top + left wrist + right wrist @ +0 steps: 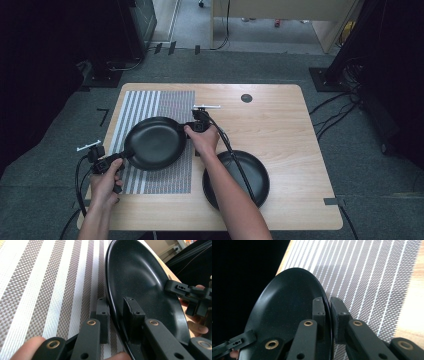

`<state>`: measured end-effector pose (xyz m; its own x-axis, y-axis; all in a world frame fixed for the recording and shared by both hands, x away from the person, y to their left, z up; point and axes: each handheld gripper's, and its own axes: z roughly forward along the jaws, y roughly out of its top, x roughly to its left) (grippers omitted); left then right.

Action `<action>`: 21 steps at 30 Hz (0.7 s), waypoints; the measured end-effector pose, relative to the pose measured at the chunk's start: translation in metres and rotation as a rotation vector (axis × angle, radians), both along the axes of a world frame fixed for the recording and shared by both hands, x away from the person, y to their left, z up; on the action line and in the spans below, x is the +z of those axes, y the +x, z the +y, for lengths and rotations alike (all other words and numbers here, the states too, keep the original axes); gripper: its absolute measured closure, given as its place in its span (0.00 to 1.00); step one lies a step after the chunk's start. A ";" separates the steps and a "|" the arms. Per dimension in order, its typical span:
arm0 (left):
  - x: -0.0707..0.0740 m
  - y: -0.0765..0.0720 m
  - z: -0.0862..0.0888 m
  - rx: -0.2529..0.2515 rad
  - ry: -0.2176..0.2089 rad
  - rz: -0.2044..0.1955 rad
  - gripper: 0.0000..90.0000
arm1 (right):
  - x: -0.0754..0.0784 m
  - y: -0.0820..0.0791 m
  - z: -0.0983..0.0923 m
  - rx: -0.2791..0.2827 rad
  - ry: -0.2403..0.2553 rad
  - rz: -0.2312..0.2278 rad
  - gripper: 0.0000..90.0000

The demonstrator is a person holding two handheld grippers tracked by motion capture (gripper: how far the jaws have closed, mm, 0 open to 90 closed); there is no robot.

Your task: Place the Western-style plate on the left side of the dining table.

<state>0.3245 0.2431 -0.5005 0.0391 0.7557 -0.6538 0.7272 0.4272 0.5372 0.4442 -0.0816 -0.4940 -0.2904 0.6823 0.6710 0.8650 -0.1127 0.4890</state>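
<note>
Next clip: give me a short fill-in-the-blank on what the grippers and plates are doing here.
1. Both grippers clamp the rim of one round black plate, held over the striped woven ____.
2. The left gripper and the right gripper grip ____ sides of its rim.
3. A second black plate rests on the bare ____ tabletop.

Missing words: placemat; opposite; wooden

The black round plate (155, 142) was shallow and glossy, positioned over the striped mat (150, 102), its opposite rims clamped, its hollow side facing up.

Wood table (280, 125) w/ striped mat (165, 102), black plate (252, 172).
</note>
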 end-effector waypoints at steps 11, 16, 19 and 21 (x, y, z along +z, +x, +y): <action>-0.010 0.035 0.005 0.009 0.007 0.038 0.85 | -0.011 0.013 0.005 -0.081 -0.015 0.014 0.93; -0.013 0.051 0.007 0.059 0.004 0.051 0.86 | -0.019 0.018 0.009 -0.121 0.000 0.043 0.92; -0.011 0.057 0.008 0.069 -0.003 0.047 0.87 | -0.020 0.020 0.010 -0.132 0.007 0.040 0.93; -0.010 0.059 0.008 0.074 -0.003 0.043 0.87 | -0.019 0.021 0.010 -0.138 0.014 0.039 0.93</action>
<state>0.3838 0.2509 -0.5101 -0.0447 0.7532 -0.6563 0.7161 0.4822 0.5046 0.4650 -0.0717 -0.5133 -0.1681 0.7044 0.6896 0.8593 -0.2381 0.4527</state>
